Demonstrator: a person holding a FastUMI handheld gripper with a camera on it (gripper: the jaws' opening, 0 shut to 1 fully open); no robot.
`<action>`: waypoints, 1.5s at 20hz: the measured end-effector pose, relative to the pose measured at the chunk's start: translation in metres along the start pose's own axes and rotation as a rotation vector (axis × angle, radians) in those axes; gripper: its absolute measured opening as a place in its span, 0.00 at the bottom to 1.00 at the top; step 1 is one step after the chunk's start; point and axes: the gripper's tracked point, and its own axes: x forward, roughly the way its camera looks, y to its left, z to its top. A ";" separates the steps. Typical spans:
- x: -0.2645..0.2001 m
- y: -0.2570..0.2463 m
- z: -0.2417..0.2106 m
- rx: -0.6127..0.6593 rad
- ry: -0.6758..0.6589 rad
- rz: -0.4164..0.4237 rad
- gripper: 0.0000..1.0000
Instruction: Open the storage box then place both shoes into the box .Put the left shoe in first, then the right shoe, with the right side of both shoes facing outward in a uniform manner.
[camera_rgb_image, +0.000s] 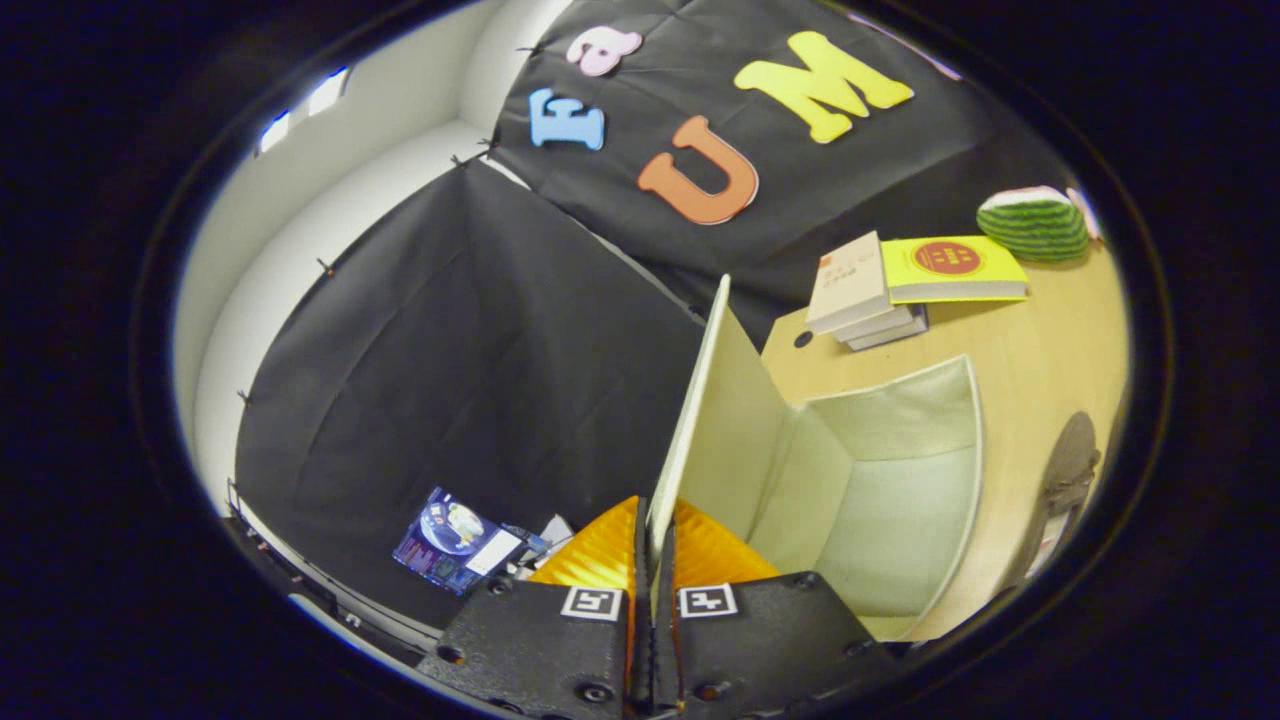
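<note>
With my two fingers drawn close together, my claw (655, 560) is clamped on the thin edge of the storage box's lid (700, 420), one finger pressing each face of the panel, which stands raised on edge and runs away from me. Just beyond the fingers and to their right the storage box (880, 480) lies open — pale fabric walls, a hollow interior, its far wall curving round, nothing visible inside it. It rests on a light wooden table (1040, 350). Further off on that table sits a small stack of books (870, 295) with a yellow-covered book (950, 268) leaning beside it, and past those a striped green watermelon-like thing (1035, 225) near the black cloth wall (480, 340). To the right of the box a dark rounded shape (1068, 465) lies by the table's edge — I cannot tell whether it is a shoe. Left of my fingers, low against the cloth, is a blue printed box (455, 545).
</note>
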 end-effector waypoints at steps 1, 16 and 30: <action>0.008 0.007 -0.002 -0.027 0.008 -0.007 0.08; 0.058 0.042 0.005 -0.377 -0.073 -0.136 0.95; -0.102 -0.032 0.078 -0.622 -0.362 -0.501 1.00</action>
